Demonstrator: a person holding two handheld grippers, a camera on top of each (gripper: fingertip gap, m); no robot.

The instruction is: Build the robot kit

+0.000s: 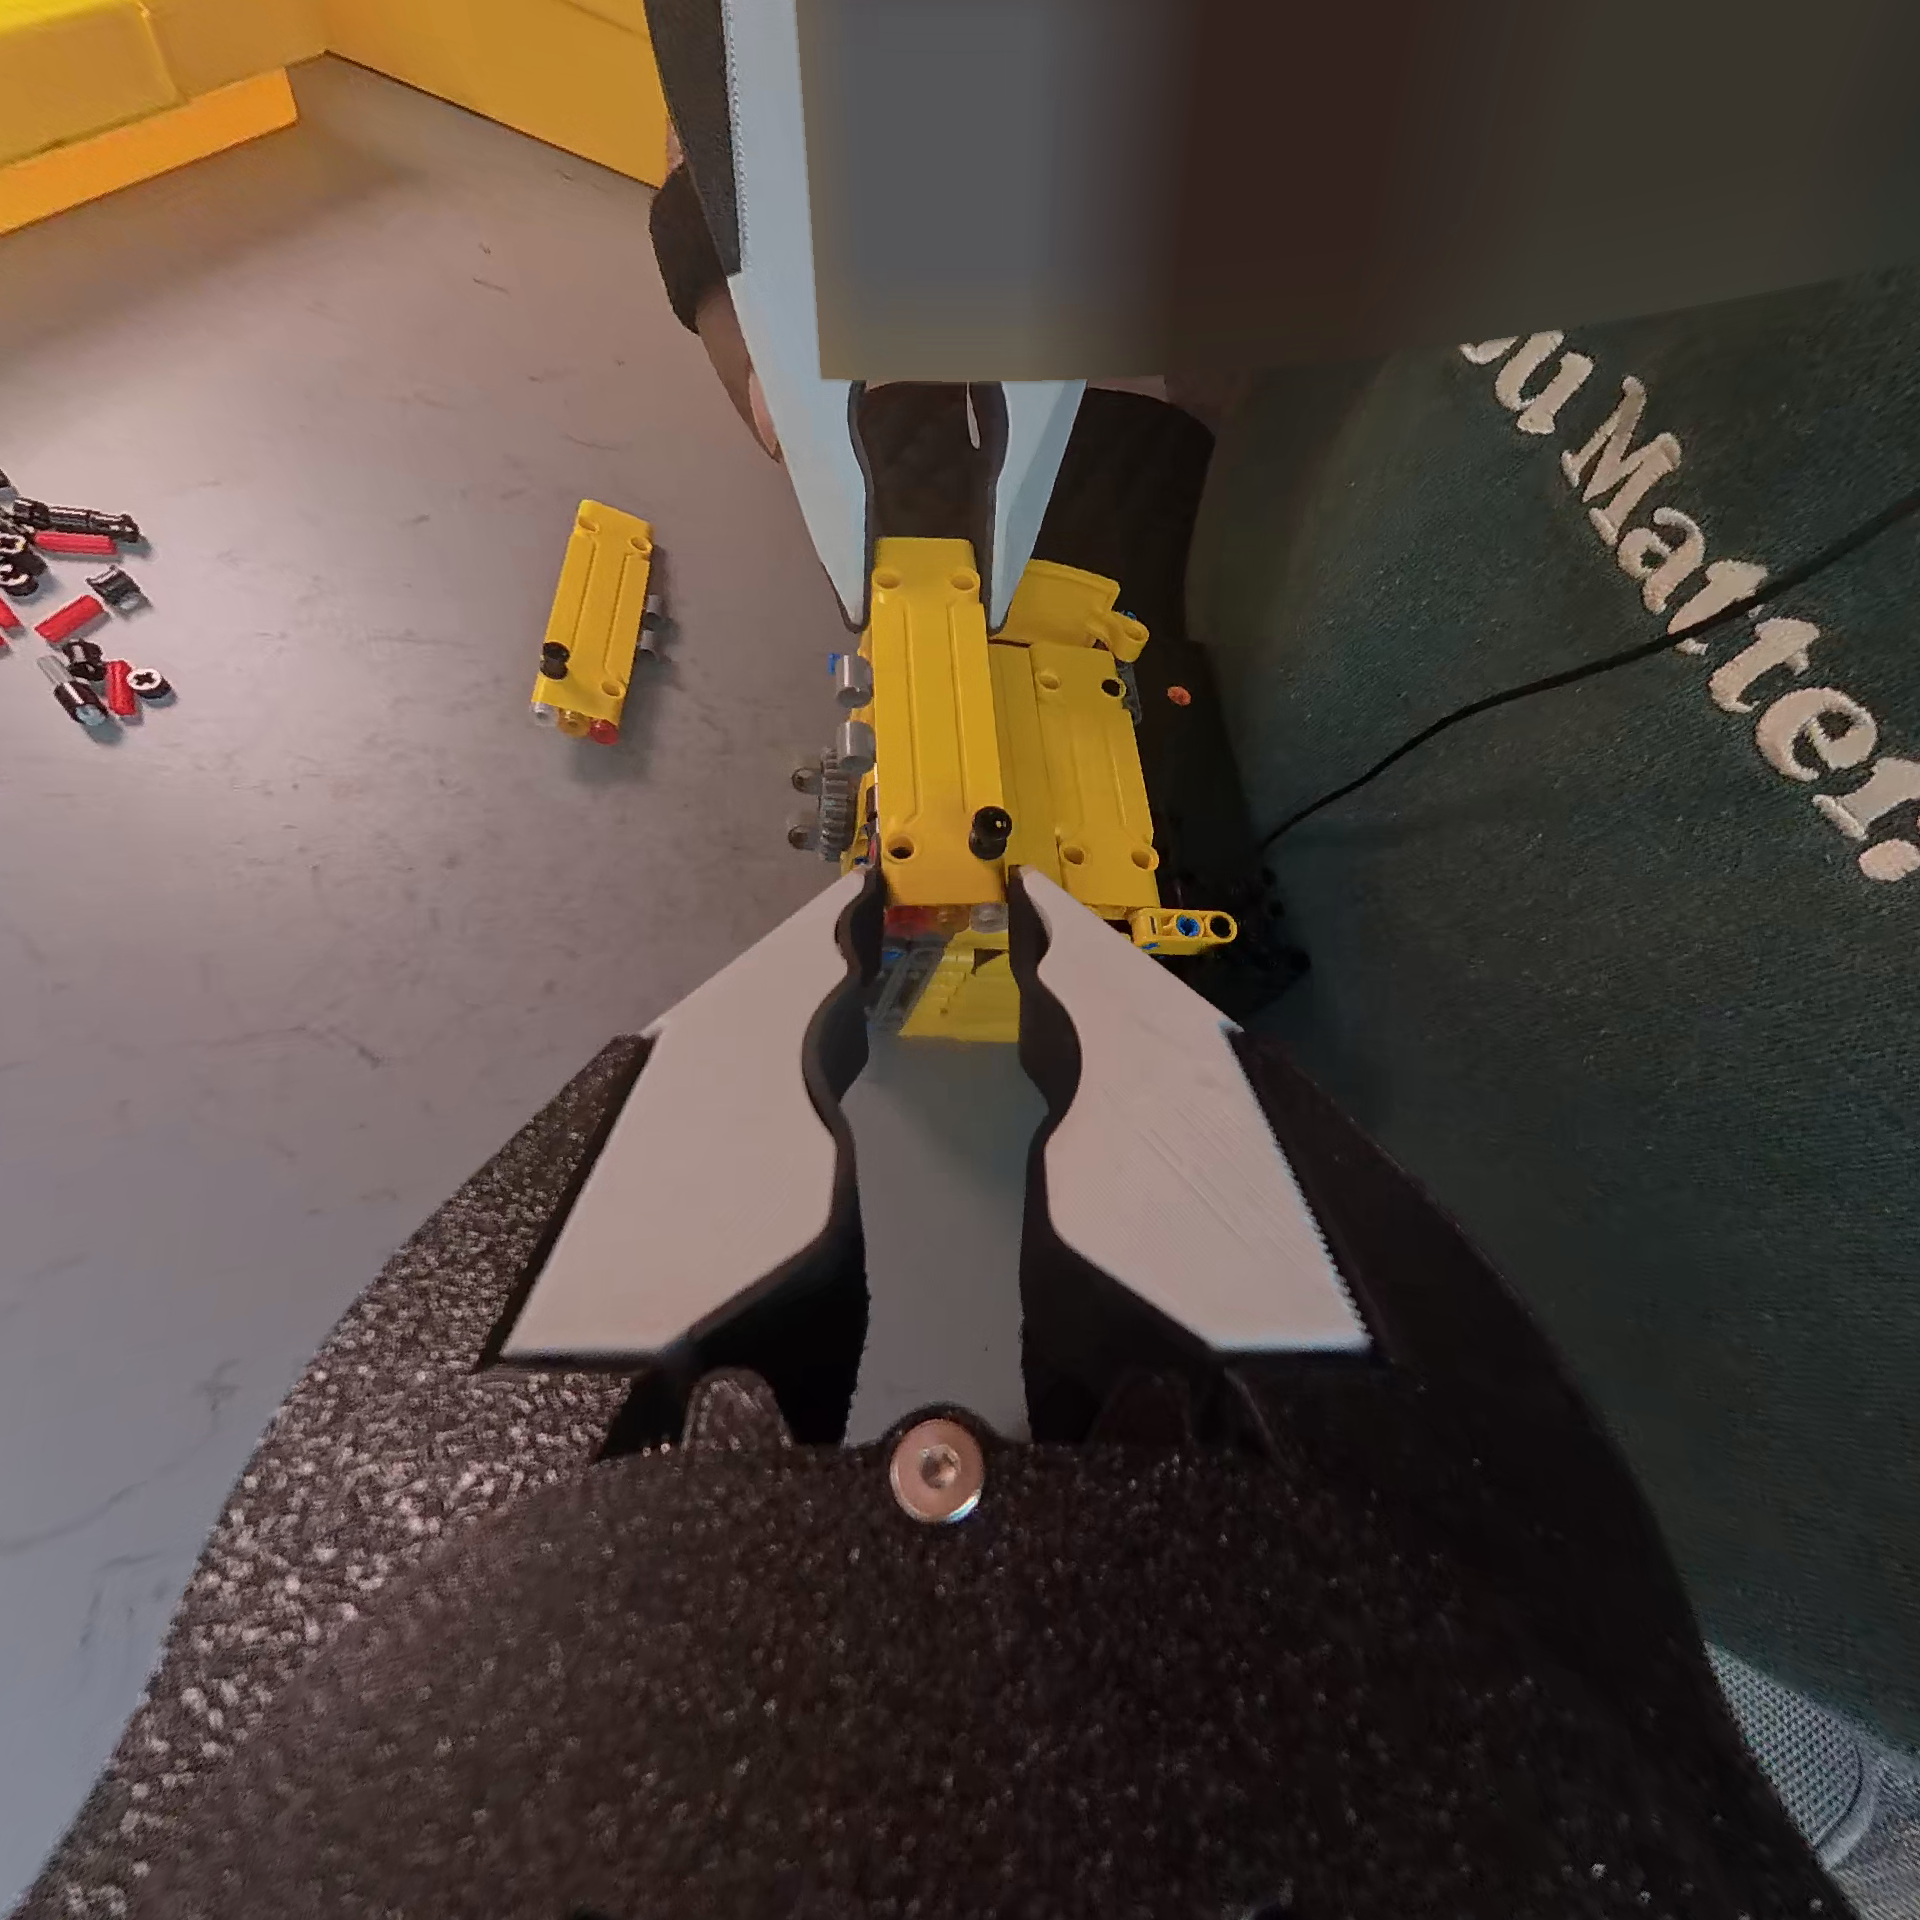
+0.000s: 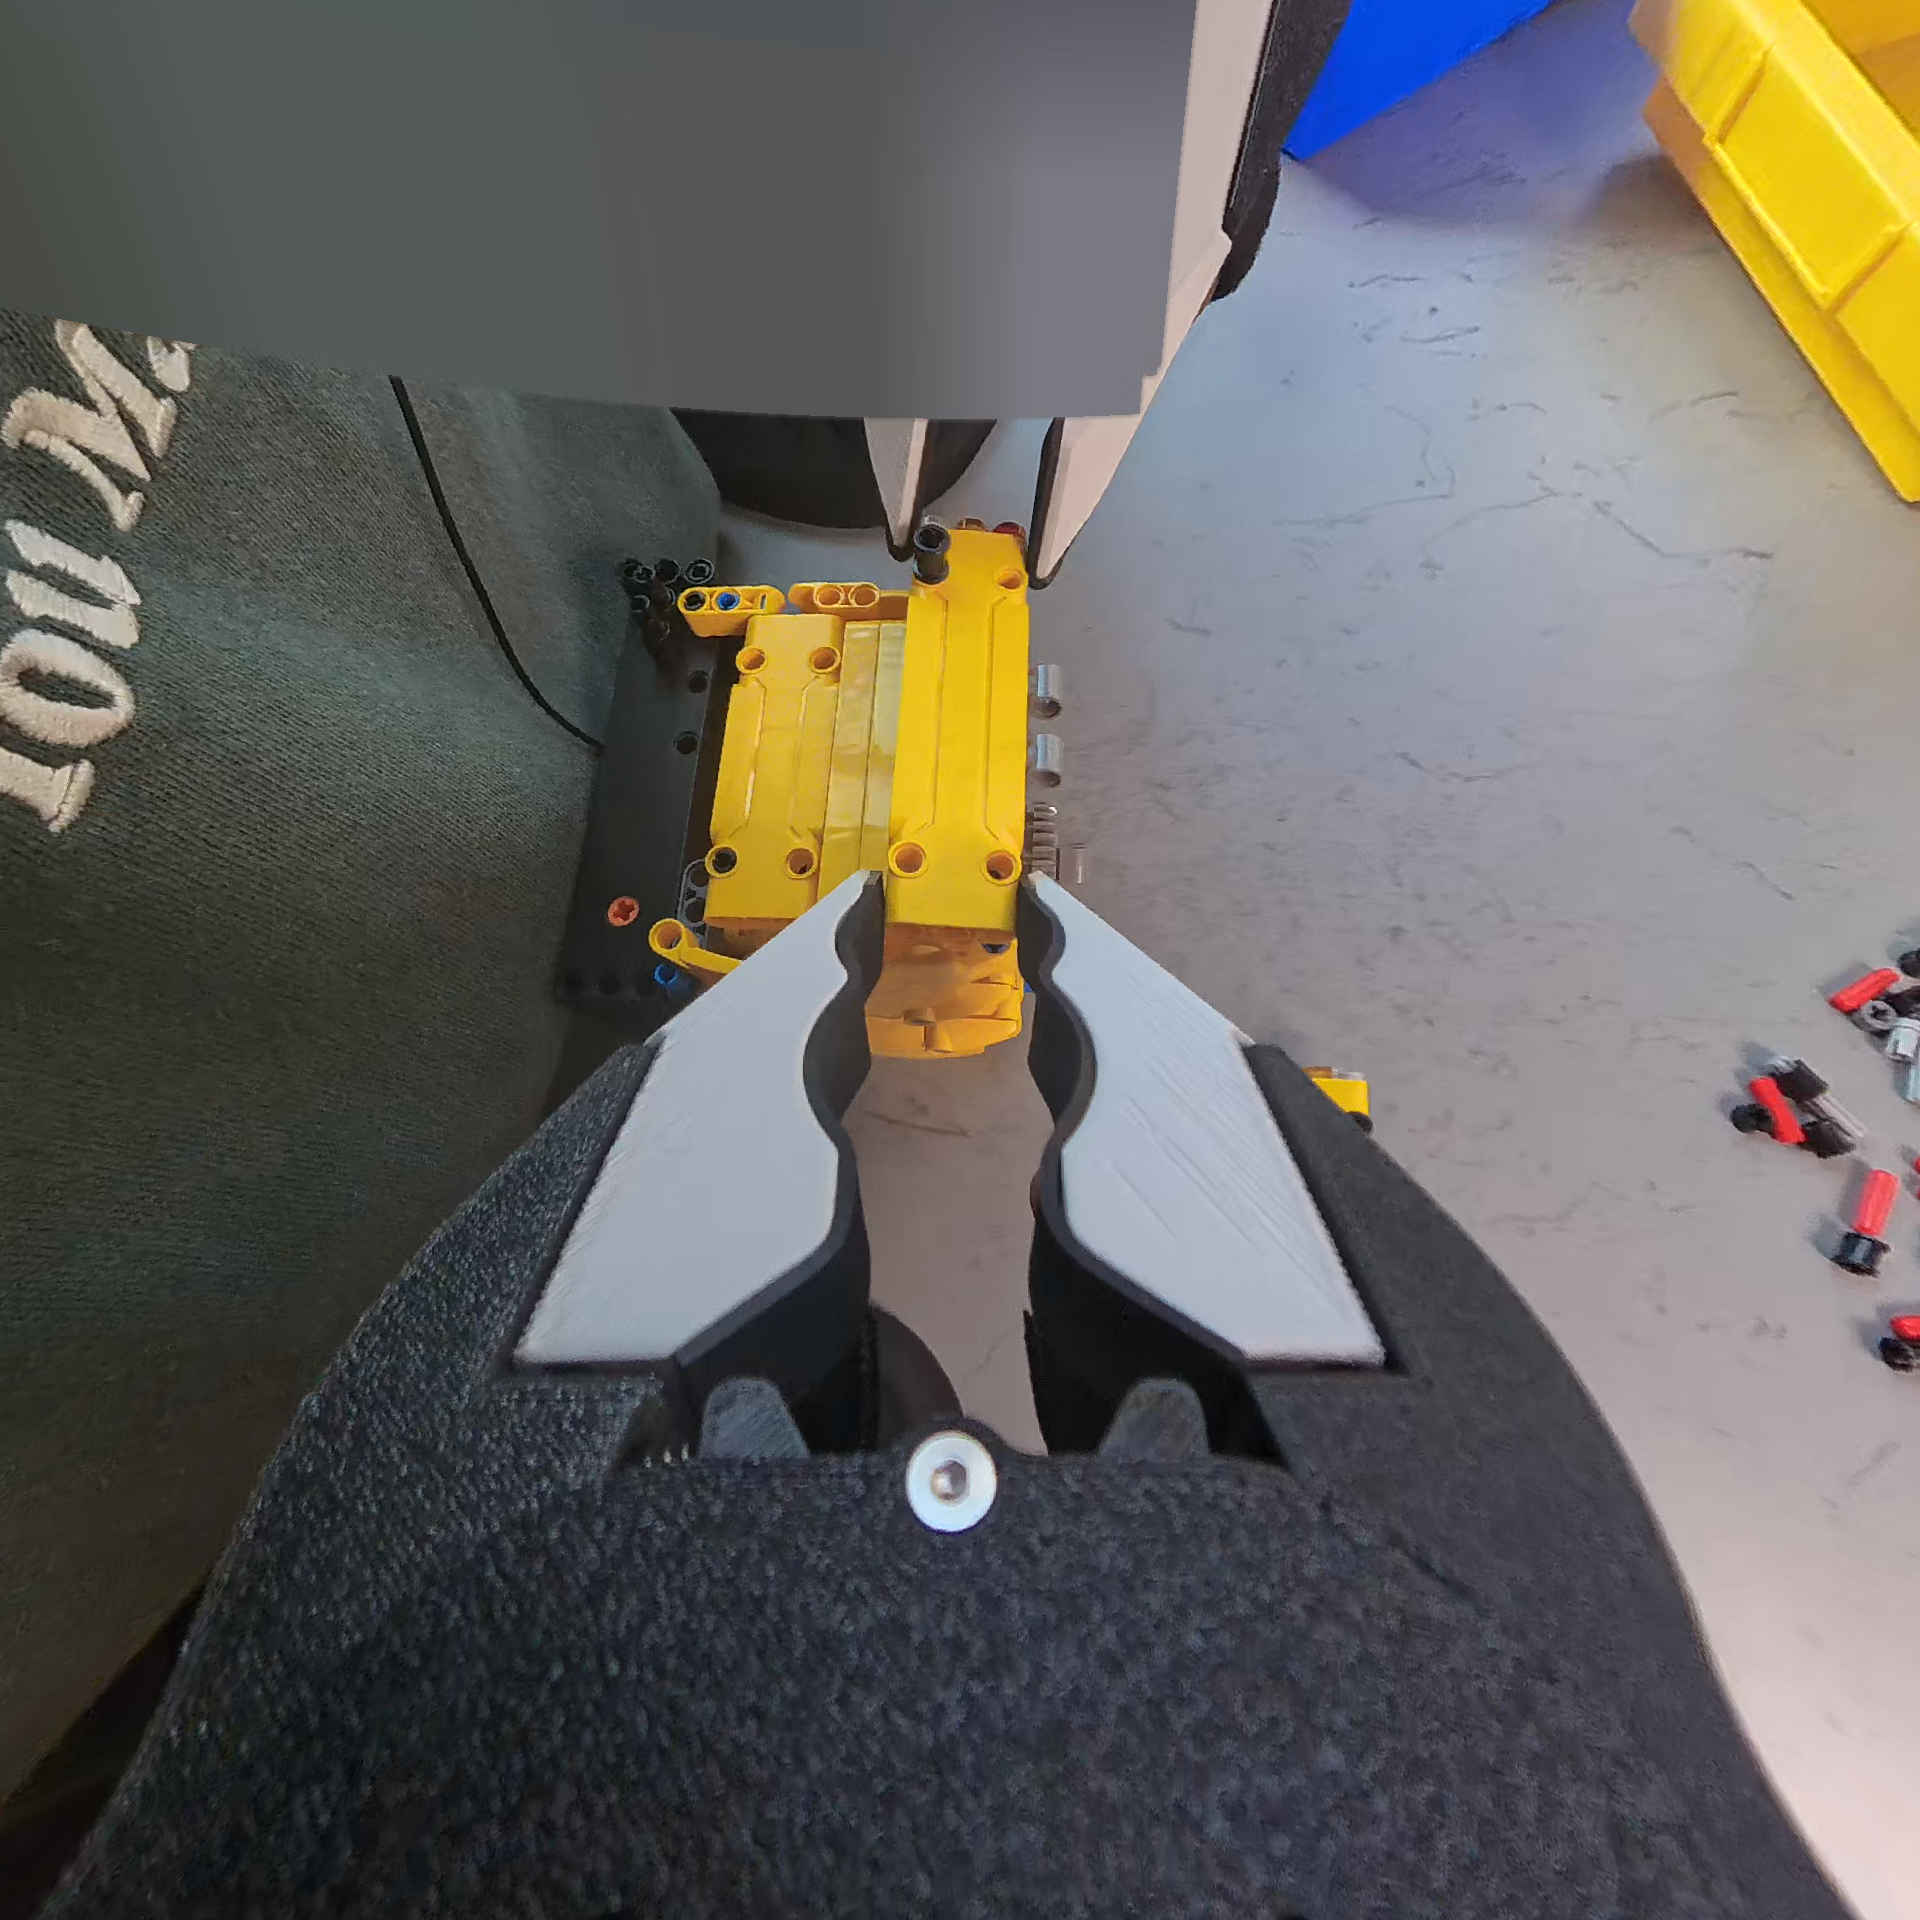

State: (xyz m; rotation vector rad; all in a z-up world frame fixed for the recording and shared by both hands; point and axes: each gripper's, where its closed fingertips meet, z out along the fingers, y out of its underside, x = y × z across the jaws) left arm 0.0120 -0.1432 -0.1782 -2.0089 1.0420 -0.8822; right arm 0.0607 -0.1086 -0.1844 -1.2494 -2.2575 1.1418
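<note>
A yellow brick-built model [image 1: 1081, 758] [image 2: 790, 769] stands on a black base plate [image 2: 644, 831] on the grey table. A long yellow panel [image 1: 935, 727] [image 2: 961, 727] lies on top of it, with a black pin [image 1: 989, 826] [image 2: 930, 540] stuck in one corner. My left gripper [image 1: 940, 883] is shut on the panel's end by the pin. My right gripper [image 2: 951, 888] is shut on the opposite end. Each gripper also shows at the far end of the panel in the other's view: the right gripper [image 1: 925, 613] and the left gripper [image 2: 971, 551].
A second loose yellow panel [image 1: 597, 623] lies on the table. Several red and black pins [image 1: 83, 623] [image 2: 1849, 1122] lie scattered. Yellow bins [image 1: 104, 104] [image 2: 1808, 208] and a blue bin [image 2: 1382, 62] stand at the back. A person's dark green sweatshirt [image 1: 1558, 935] [image 2: 260, 935] borders the model. My hands' fingertips stand some 7 cm from each other.
</note>
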